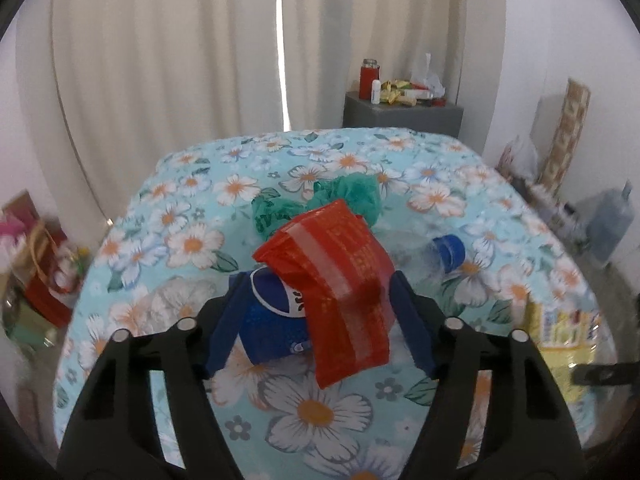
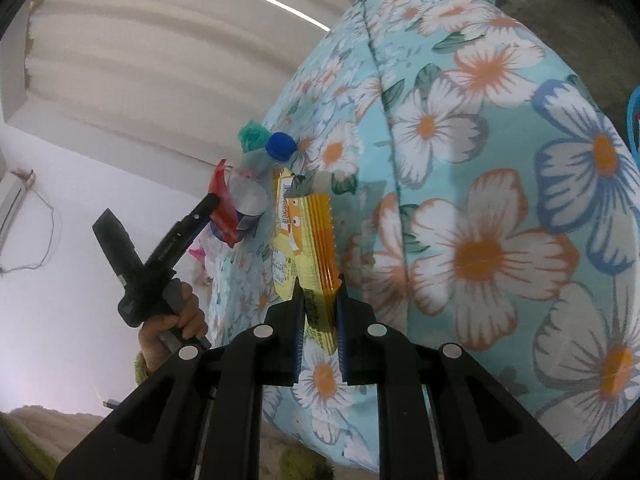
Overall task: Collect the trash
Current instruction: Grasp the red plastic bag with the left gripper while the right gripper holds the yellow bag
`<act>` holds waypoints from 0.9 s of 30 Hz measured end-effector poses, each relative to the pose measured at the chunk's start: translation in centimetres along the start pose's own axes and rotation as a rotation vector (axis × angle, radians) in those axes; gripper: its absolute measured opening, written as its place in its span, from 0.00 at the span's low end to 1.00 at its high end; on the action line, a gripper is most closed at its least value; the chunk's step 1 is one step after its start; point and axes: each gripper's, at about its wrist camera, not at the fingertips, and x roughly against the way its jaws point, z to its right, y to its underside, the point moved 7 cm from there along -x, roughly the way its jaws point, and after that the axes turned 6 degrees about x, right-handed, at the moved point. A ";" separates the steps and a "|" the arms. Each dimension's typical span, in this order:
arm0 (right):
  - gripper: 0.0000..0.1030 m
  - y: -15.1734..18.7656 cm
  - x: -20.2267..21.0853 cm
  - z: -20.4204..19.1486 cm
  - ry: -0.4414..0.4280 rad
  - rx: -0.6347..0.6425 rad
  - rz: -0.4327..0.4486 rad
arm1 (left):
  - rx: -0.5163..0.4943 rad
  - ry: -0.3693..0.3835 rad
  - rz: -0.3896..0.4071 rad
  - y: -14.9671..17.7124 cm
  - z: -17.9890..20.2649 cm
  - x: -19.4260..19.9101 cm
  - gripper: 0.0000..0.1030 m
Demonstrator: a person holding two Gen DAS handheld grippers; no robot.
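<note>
Over the middle of the bed (image 1: 168,216), my left gripper (image 1: 316,300) clamps a can (image 1: 276,320) and a red bag (image 1: 344,280), my right gripper (image 2: 320,312) pinches a yellow wrapper (image 2: 316,236); I should lift both slowly.

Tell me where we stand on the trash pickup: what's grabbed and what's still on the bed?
No bin is in view, so nothing looks binned yet. In hand: the left gripper is closed on a blue can with a red wrapper draped over it; the right gripper pinches a yellow snack wrapper. Left on the floral bedspread: a green bag and a clear bottle with a blue cap.
</note>
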 end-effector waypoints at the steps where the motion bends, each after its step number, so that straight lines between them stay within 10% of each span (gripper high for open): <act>1: 0.14 0.0 0.0 0.0 0.002 -0.002 0.002 | -0.012 -0.008 -0.001 0.0 0.1 0.0 0.57; 13: 0.14 0.2 0.6 0.2 -0.007 -0.038 0.044 | 0.004 0.008 -0.022 -0.2 -0.3 0.0 0.20; 27: 0.14 0.3 2.1 0.9 -0.059 -0.074 0.081 | 0.031 0.039 -0.019 -0.5 -1.1 1.2 0.11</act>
